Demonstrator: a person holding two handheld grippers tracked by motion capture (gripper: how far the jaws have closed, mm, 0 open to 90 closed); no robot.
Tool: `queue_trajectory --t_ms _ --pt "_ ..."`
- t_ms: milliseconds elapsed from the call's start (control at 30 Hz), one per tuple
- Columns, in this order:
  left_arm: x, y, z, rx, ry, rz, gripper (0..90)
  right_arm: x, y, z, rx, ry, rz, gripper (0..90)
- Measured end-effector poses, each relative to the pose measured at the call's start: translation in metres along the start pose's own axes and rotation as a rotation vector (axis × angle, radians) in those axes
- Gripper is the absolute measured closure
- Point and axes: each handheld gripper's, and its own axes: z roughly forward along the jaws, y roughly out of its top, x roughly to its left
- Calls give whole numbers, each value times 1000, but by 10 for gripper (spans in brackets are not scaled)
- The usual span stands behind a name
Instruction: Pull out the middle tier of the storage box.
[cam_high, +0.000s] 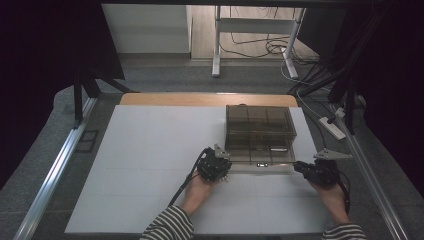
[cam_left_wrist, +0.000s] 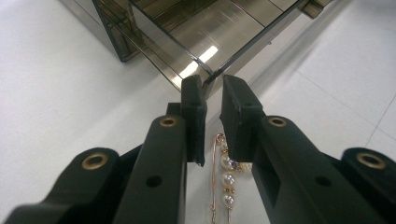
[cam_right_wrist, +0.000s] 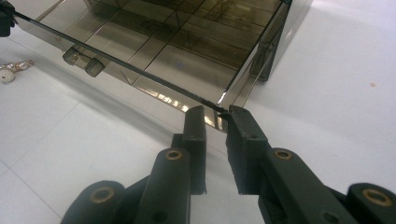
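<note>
At the near right part of the white table (cam_high: 150, 150), both hands sit low and level, forearms in striped sleeves coming in from the near edge; left gripper (cam_high: 216, 162) at the near left corner of the smoky clear organiser box (cam_high: 260, 131), right gripper (cam_high: 311, 170) at its near right corner, each pointing in at the lid's near edge. The lid (cam_high: 260, 159) is swung forward toward the person, a thin transparent brownish pane, hinged at the box front. In the left gripper view the left gripper (cam_left_wrist: 212, 100) has its jaws narrowed onto the lid corner (cam_left_wrist: 208, 74), pane edge sitting between the pads, looks pinched. In the right gripper view the right gripper (cam_right_wrist: 217, 116) likewise has its jaws drawn close on the other lid corner (cam_right_wrist: 219, 108), thin edge caught between the tips. Box itself: tinted see-through plastic, square compartments (cam_right_wrist: 196, 42) in a grid, small latch tab (cam_right_wrist: 81, 60) hanging off the lid edge. A gold pin with pearls (cam_left_wrist: 226, 179) lies on the table right under the left gripper, just near of the box; same jewellery (cam_right_wrist: 14, 70) seen far left in the right gripper view
</note>
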Motion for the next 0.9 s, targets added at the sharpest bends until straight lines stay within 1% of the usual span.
queue_trajectory --t_ms 233,367,533,700,900 --pt "0 -1 0 2 0 6 783 0 -1 0 1 1 5 772" --pt "0 -1 1 -6 -3 8 773 0 -1 0 -3 4 10 764" --pt "-1 -1 0 -13 -4 11 696 -2 -3 -3 -13 1 20 738" --pt "2 -2 -3 -28 -7 -12 628 -4 -7 -7 -22 -6 41 713" --pt "4 -4 -11 -41 -9 -25 590 -1 -8 -9 -29 -6 42 680"
